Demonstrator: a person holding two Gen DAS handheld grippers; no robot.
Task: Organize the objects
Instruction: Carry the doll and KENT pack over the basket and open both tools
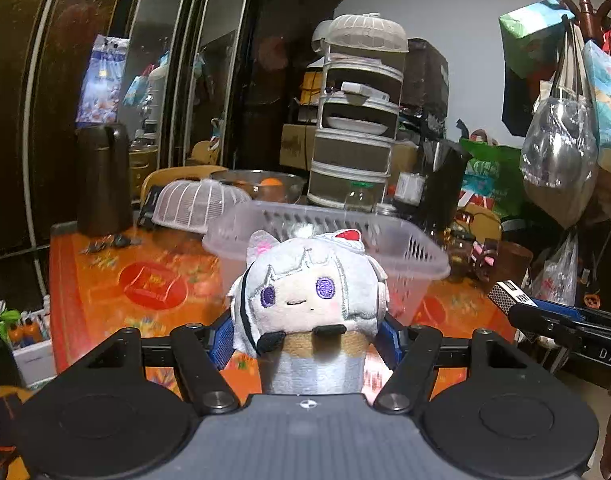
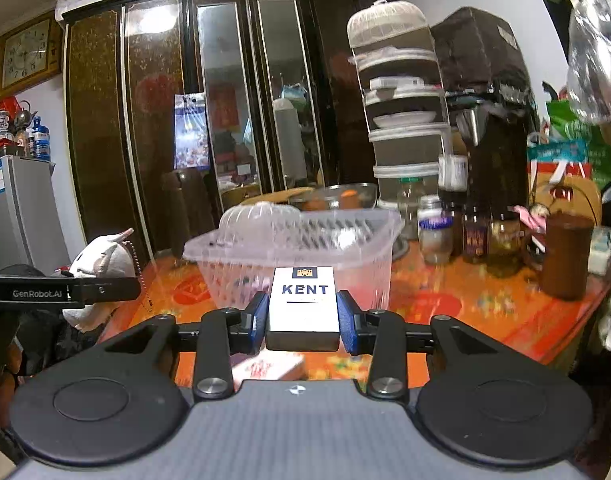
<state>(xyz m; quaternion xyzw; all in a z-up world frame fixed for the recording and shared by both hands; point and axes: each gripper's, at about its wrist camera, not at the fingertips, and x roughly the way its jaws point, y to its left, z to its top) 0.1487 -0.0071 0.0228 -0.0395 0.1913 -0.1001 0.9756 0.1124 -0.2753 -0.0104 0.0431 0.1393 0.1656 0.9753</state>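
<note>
My left gripper [image 1: 305, 340] is shut on a grey-and-white plush doll [image 1: 305, 292] with purple eyes, held above the orange table in front of a clear plastic basket [image 1: 421, 260]. My right gripper [image 2: 303, 322] is shut on a white Kent cigarette pack [image 2: 303, 304], held just short of the same basket [image 2: 369, 240]. In the right wrist view the doll [image 2: 101, 260] and the left gripper's body show at the left. In the left wrist view the pack's end [image 1: 509, 294] and the right gripper's finger show at the right.
The orange patterned tablecloth [image 1: 105, 280] carries a white mesh food cover [image 1: 197, 204], a glass bowl [image 1: 261, 184], a dark jug [image 1: 103, 180], a tiered food rack [image 1: 357, 120] and several jars [image 2: 473, 236]. A small red-and-white box [image 2: 269, 366] lies under my right gripper. Bags hang at the right [image 1: 561, 152].
</note>
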